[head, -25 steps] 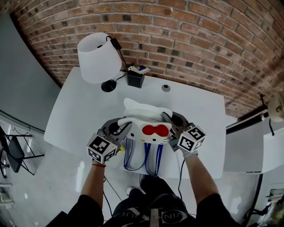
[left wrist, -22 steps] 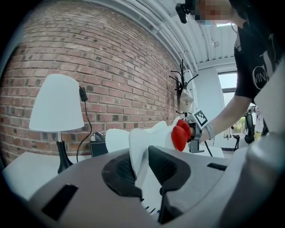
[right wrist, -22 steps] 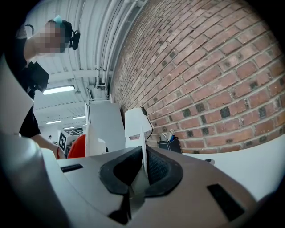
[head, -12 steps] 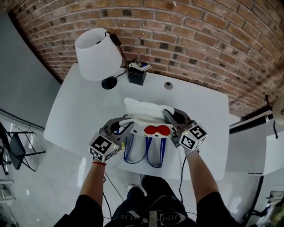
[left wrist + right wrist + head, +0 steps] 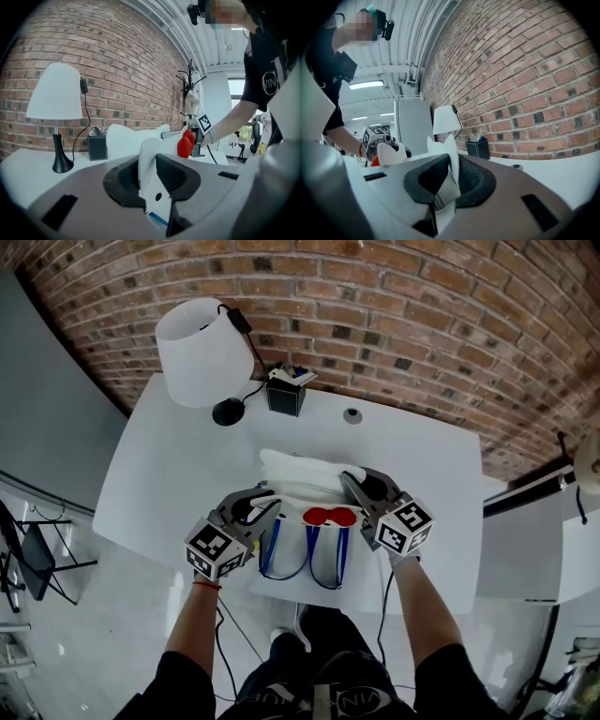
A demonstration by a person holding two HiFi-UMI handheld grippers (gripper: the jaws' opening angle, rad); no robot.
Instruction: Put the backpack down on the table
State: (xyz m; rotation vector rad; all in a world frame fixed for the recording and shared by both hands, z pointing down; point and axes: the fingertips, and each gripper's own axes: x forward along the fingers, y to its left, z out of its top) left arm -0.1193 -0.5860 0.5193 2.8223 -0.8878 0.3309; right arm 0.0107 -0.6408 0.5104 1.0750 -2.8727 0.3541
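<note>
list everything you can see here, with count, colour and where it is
table: 1, white, against the wall
brick wall: 1, red-brown, behind the table
lamp: 1, white shade on a black base, back left of the table
box: 1, black, with pens in it, beside the lamp
round cap: 1, grey, back middle of the table
backpack: 1, white with a red bow and blue straps, front middle of the table
left gripper: 1, grey, shut on the backpack's left edge
right gripper: 1, grey, jaws just been opening, backpack's right edge between them
</note>
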